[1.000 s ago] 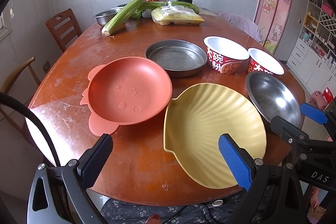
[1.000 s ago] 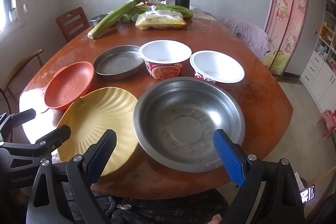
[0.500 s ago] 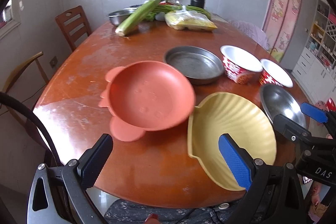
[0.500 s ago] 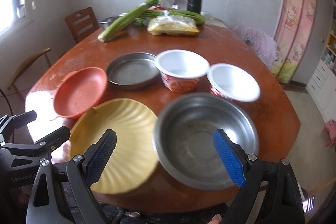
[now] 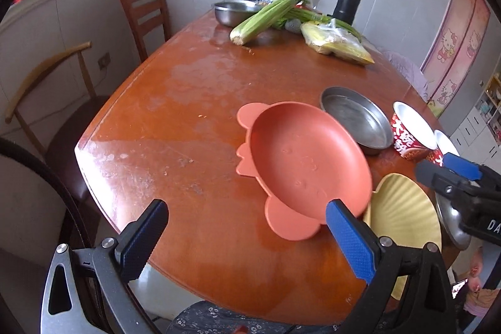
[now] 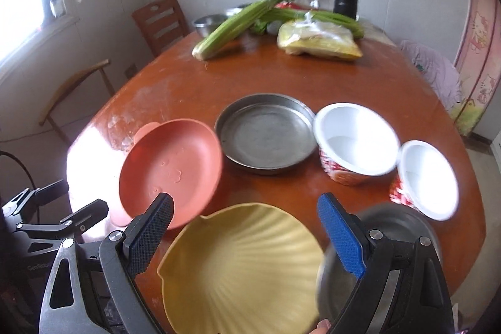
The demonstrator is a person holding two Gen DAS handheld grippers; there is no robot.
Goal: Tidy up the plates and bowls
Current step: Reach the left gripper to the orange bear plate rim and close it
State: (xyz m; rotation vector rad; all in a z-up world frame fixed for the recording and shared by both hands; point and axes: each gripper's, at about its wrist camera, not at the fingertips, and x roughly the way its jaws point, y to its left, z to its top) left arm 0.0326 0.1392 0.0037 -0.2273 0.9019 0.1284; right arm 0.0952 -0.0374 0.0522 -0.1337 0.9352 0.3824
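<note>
Two paper bowls (image 6: 355, 143) beside round steel pan (image 6: 266, 136), scalloped yellow plate (image 6: 241, 265).

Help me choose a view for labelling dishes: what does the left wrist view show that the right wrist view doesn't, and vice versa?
Only the left wrist view shows the right hand-held gripper. Only the right wrist view shows both white paper bowls whole and the left hand-held gripper. Both show the orange plastic plate, yellow shell-shaped plate, round metal pan, celery and black flask.
</note>
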